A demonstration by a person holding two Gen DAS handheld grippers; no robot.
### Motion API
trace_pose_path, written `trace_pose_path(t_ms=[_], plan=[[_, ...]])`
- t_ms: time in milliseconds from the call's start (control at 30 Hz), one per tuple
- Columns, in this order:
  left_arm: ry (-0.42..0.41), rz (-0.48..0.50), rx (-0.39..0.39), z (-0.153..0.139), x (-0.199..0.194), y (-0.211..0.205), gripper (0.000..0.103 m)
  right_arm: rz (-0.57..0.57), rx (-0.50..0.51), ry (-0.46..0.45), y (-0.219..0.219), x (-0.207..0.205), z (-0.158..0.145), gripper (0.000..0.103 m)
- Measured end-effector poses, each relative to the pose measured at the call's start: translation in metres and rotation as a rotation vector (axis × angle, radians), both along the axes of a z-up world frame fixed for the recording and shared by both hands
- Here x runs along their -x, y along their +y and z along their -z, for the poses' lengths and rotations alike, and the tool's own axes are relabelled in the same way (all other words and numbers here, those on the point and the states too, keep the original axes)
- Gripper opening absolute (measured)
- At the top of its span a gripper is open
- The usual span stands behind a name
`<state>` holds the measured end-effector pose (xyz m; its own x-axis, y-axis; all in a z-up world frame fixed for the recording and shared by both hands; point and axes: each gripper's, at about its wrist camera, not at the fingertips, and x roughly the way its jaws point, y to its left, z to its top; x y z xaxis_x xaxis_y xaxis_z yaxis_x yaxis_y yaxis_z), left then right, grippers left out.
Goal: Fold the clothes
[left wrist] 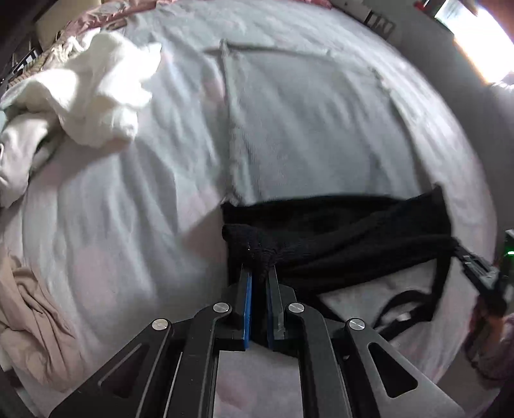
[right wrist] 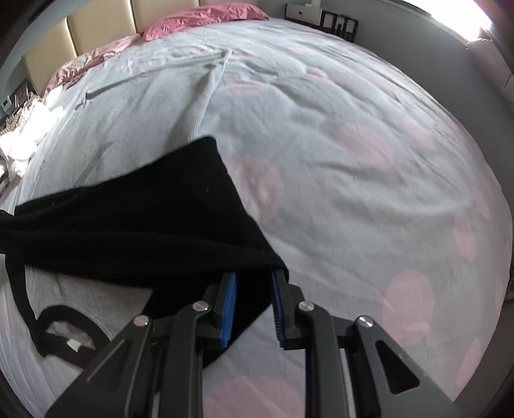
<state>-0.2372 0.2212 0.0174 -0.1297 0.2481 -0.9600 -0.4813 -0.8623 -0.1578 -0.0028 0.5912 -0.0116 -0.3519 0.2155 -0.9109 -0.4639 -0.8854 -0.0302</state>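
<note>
A black knit garment [left wrist: 337, 238] hangs stretched between my two grippers above the bed. My left gripper [left wrist: 259, 273] is shut on its left corner, with the cloth bunched between the blue pads. My right gripper [right wrist: 253, 276] grips the other corner [right wrist: 180, 225]; cloth fills the gap between its blue pads, which stand a little apart. The garment's thin black straps [right wrist: 57, 324] trail on the bed below. The right gripper also shows at the right edge of the left wrist view [left wrist: 475, 263].
A pale grey towel [left wrist: 305, 128] lies flat on the bedspread [right wrist: 353, 160] beyond the garment. A heap of white laundry [left wrist: 90, 96] lies at the far left, and a beige garment [left wrist: 29, 321] at the near left. Pink pillows [right wrist: 199, 19] lie by the headboard.
</note>
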Motion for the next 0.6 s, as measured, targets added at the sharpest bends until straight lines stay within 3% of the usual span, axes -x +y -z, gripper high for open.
trace_pose_path(t_ms=[133,267,333,467,600], plan=[[-0.048,-0.029,0.030,0.023,0.001,-0.014,0.017,-0.026,0.003,-0.049,-0.002,-0.015,0.000,0.019],[-0.052,-0.044,0.033,0.019,-0.005,-0.025,0.027,-0.083,-0.008,-0.056,-0.008,-0.025,-0.016,0.019],[-0.039,-0.037,0.012,0.008,-0.005,-0.026,0.039,-0.114,-0.016,-0.055,-0.012,-0.030,-0.025,0.019],[0.006,-0.026,-0.010,-0.006,0.007,-0.018,0.042,-0.155,0.001,-0.014,-0.014,-0.007,-0.036,0.019],[-0.016,-0.016,0.011,0.010,0.025,-0.006,0.041,-0.183,0.041,0.037,-0.012,0.028,-0.043,0.019]])
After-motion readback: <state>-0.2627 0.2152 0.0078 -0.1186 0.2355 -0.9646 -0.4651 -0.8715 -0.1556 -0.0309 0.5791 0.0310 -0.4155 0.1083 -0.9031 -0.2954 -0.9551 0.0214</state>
